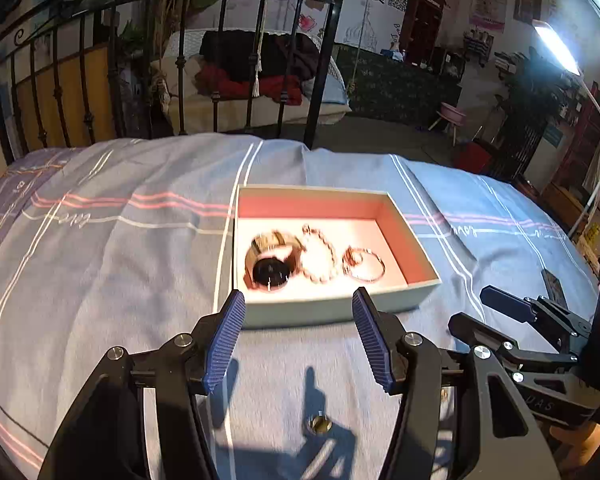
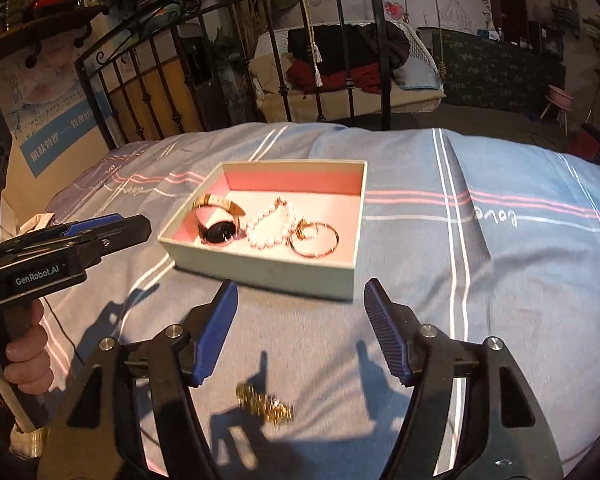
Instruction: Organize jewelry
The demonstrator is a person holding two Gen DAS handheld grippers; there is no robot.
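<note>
Striped bedding (image 2: 420,280) carries the box (image 2: 260,268) with watch (image 2: 219,232), pearls (image 2: 268,226) and bangle (image 2: 315,239) inside. Both grippers' jaws gape wide, empty. Loose gold chain (image 2: 265,403) lies under the right gripper (image 2: 300,328); soft fabric could snag it or bunch into the pinch.

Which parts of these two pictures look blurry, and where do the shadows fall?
Left wrist view: the gold-strapped watch in the pink-lined box is smeared; the open left claw casts hard shadows toward the camera. Right wrist view: the box contents are sharper, the small gold jewelry piece on the striped blue bedsheet is blurred.
</note>
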